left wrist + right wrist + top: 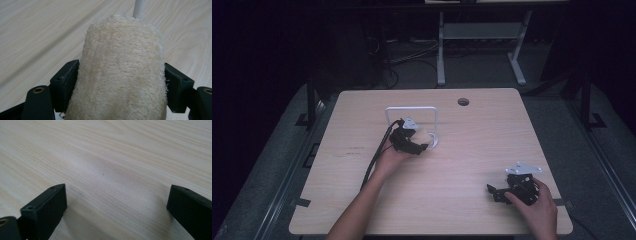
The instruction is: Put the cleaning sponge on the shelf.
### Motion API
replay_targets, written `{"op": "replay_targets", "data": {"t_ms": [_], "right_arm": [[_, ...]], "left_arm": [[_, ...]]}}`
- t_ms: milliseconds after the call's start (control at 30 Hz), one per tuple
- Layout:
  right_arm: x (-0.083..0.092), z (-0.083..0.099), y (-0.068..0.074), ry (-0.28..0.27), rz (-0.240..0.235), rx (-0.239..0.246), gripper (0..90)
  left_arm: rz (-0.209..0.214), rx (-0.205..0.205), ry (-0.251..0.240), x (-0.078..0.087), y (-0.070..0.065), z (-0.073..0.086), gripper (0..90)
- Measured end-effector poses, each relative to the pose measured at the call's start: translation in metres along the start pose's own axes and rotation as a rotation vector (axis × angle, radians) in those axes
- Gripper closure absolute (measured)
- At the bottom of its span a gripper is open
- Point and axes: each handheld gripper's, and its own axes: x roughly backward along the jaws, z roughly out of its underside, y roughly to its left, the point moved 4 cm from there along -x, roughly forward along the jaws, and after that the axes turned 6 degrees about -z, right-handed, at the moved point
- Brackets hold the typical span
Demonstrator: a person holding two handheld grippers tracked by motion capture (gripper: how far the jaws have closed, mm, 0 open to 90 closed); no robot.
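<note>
Where the person's left forearm entered from the bottom edge of the high view, it reached forward over the pale wooden desk (362,110) to the middle of the top. The left hand (389,160) carried the left hand-held gripper (424,146), with its black cable (374,160) trailing back along the forearm toward the near edge. In the left gripper view, the two black jaws were pinching a beige loofah sponge (122,72), one jaw pressed against each flank of the coarse fibrous body. The sponge was held above the desk surface, just beside the base of a white wire rack (412,114), whose arched frame stood upright at the centre of the desk. A thin white rod of that rack (138,7) rose directly behind the sponge. A small round hole (463,102) sat in the desk top near the far edge, to the right of the rack. Farther right, near the front right corner, the right hand (537,207) held the right hand-held gripper (492,192) low over the desk, well apart from the rack. In the right gripper view, its jaws were spread wide over bare wood grain, with nothing between them
</note>
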Motion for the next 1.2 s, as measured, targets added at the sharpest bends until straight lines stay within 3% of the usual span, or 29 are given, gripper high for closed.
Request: {"op": "replay_targets", "data": {"t_ms": [300,867,1200], "right_arm": [[0.000,0.000,0.000,0.000,0.000,0.000,2.6],[0.000,0.000,0.000,0.000,0.000,0.000,2.6],[0.000,0.000,0.000,0.001,0.000,-0.001,2.6]], "left_arm": [[-0.006,-0.007,0.027,-0.006,-0.001,0.003,24.0],[-0.016,-0.018,0.028,-0.008,-0.001,0.004,22.1],[-0.025,-0.014,-0.005,0.004,-0.001,-0.005,20.5]]}}
